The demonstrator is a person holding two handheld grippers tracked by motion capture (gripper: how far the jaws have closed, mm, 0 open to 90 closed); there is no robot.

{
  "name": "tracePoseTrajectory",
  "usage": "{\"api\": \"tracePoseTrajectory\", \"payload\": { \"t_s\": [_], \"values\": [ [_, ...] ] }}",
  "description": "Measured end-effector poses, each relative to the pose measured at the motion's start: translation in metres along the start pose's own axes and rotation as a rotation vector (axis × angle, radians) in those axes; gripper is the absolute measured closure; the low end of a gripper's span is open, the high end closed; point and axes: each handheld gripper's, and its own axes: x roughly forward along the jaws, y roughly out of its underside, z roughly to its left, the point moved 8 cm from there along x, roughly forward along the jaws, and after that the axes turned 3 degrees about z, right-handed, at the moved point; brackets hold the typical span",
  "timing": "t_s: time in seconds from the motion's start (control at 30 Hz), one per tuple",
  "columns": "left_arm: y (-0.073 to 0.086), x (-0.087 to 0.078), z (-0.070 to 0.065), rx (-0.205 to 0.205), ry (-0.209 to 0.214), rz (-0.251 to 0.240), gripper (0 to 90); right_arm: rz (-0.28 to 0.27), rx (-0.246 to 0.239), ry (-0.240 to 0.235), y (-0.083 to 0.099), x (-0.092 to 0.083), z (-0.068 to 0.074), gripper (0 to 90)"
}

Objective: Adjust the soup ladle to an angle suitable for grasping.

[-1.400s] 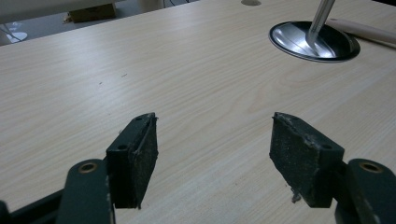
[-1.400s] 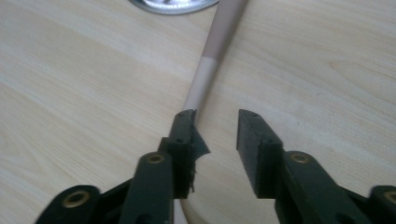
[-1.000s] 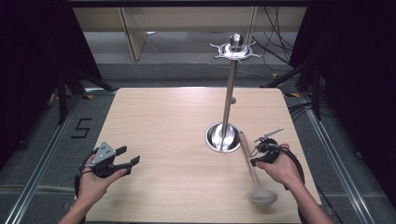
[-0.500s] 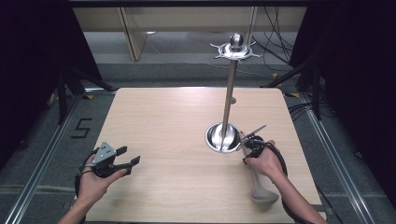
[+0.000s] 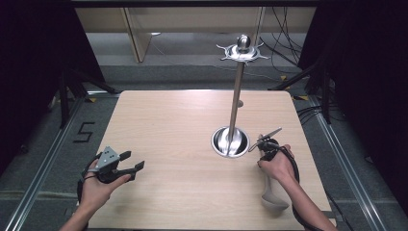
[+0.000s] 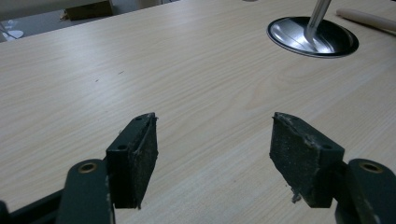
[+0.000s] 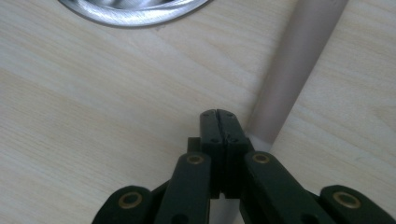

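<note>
Right gripper (image 7: 218,122) jaws closed, empty, beside ladle (image 7: 299,60) handle: open first, straddle handle. Left gripper (image 6: 214,158) wide open, empty.

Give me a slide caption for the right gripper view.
Shut hand-held gripper over the table, beside a pale utensil handle.

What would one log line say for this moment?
left gripper: open, idle | right gripper: shut, above spoon handle | stand: upright
</note>
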Motion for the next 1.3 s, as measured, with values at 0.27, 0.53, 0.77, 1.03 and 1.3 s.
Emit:
{"api": "tracePoseTrajectory", "payload": {
  "t_s": [0.27, 0.53, 0.77, 1.03, 1.3],
  "values": [
    [0.0, 0.0, -0.001, -0.009, 0.001, -0.002, 31.5, -0.108, 0.069, -0.013, -0.011, -0.023, -0.008, 72.0],
    [0.0, 0.0, -0.001, -0.015, 0.004, -0.005, 31.5, -0.039, 0.151, 0.01, -0.007, -0.021, -0.021, 56.7],
    [0.0, 0.0, -0.001, -0.015, 0.004, -0.005, 31.5, 0.03, 0.186, -0.011, -0.005, -0.007, -0.018, 56.4],
    [0.0, 0.0, -0.001, 0.002, 0.0, 0.002, 31.5, 0.058, 0.214, 0.01, -0.007, 0.001, -0.02, 63.8],
    [0.0, 0.0, -0.001, 0.001, 0.0, 0.003, 31.5, 0.089, 0.231, 0.012, -0.011, 0.002, -0.019, 72.2]
  ]
}}
